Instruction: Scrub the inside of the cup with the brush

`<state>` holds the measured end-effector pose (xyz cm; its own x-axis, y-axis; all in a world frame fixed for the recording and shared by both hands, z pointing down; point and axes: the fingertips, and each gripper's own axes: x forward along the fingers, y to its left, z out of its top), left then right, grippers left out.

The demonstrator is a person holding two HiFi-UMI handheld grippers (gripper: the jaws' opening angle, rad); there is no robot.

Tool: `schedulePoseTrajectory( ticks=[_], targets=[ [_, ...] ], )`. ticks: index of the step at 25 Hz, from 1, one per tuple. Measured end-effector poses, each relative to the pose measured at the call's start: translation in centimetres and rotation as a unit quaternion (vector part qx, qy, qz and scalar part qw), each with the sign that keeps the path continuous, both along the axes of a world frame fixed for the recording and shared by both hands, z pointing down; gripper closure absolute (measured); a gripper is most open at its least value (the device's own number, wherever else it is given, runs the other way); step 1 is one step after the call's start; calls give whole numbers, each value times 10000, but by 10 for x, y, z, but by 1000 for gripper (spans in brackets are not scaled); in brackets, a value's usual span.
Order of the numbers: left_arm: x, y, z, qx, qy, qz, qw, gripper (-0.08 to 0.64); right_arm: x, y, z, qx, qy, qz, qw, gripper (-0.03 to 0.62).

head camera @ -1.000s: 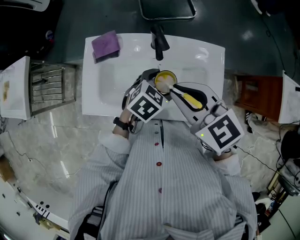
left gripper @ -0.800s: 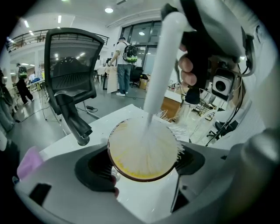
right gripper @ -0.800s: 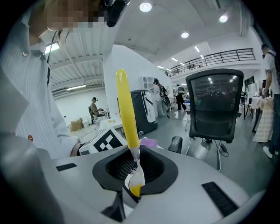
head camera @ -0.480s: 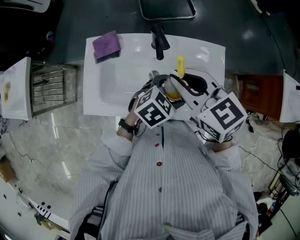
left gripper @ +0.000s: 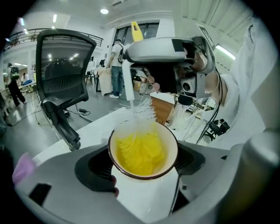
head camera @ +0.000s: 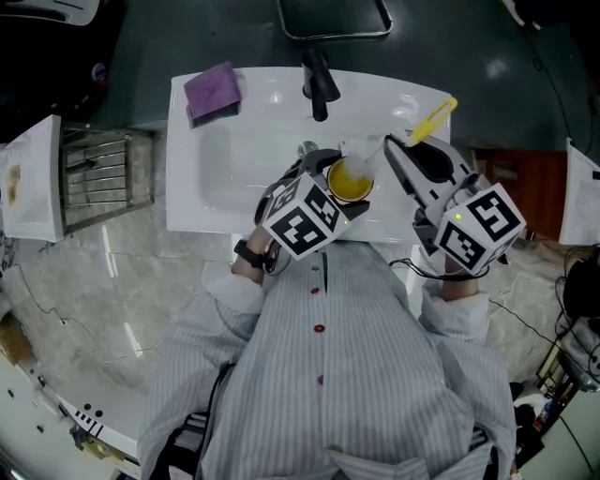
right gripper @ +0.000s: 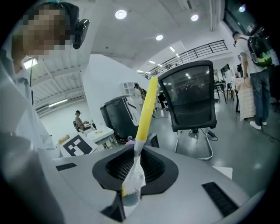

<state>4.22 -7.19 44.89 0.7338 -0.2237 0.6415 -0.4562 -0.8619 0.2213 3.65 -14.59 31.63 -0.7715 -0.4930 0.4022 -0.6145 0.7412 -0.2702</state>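
Observation:
My left gripper (head camera: pixel 336 184) is shut on a white cup (head camera: pixel 349 180) with a brown rim and a yellow inside, held over the sink's front edge. In the left gripper view the cup (left gripper: pixel 142 151) sits between the jaws of the left gripper (left gripper: pixel 142 168), mouth facing the camera. My right gripper (head camera: pixel 394 150) is shut on a brush with a yellow handle (head camera: pixel 433 119). The brush's white bristles (left gripper: pixel 142 111) reach into the cup's mouth at its far rim. In the right gripper view the yellow handle (right gripper: pixel 146 109) stands up from the shut right gripper (right gripper: pixel 130 177).
A white sink (head camera: pixel 216 159) lies under the grippers, with a black faucet (head camera: pixel 319 82) at its back. A purple cloth (head camera: pixel 213 90) rests on the sink's back left corner. A metal rack (head camera: pixel 94 173) stands on the marble counter to the left. An office chair (head camera: pixel 334 19) is behind the sink.
The right gripper swung to the right and the brush handle now tilts up to the right. The brush head rose from deep in the cup to its rim. The cup shifted slightly right.

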Motion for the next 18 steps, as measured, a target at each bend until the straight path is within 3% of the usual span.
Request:
schedulePoseTrajectory(
  ticks=[5,11,18],
  targets=[
    [-11,-8,4,-24,-130,-186,9997,155,7,22,-1,-73,-46,-45,10000,531],
    [-27,-25,10,-89,-298,-548,9980,155,-7,52,2,17,172,-426,9989,532],
    [-27,-28,15,-97,-402,-587,9974,155,-30,62,1,392,550,-721,9951,531]
  ],
)
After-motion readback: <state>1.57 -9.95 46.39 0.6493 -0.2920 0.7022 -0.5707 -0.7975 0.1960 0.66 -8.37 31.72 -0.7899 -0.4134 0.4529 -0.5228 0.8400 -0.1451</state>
